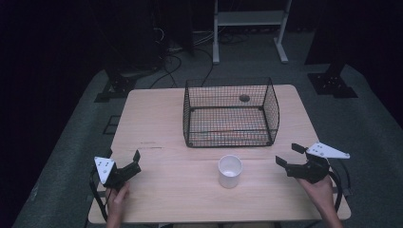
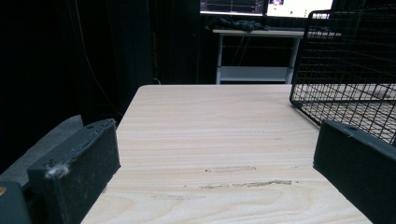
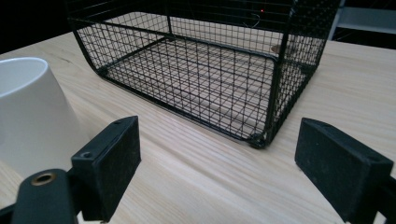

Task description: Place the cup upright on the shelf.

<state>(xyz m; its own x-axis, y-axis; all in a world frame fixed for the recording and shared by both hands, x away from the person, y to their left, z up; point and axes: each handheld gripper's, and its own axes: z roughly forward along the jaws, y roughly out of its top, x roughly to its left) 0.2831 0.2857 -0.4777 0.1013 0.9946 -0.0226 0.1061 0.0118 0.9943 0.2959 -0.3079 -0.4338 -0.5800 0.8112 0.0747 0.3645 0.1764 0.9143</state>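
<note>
The white cup [image 1: 230, 171] is standing upright on the surface [image 1: 166, 190], just at 6 o'clock of the wire basket [image 1: 230, 113], between the two hands. The right hand-held gripper [image 1: 288, 155] is hanging at the cup's 3 o'clock, jaws spread and pinching nothing; in the right gripper view the cup [image 3: 28, 112] is sitting off to the left of the jaws, not between them. The left hand-held gripper [image 1: 124, 159] is resting well apart at 9 o'clock, spread and empty too. The likely trouble: closing in while misaligned, so that one jaw is nudging the smooth, tapered cup and tipping or sliding it. Lifted low, it could also be catching the basket's near rim.
</note>
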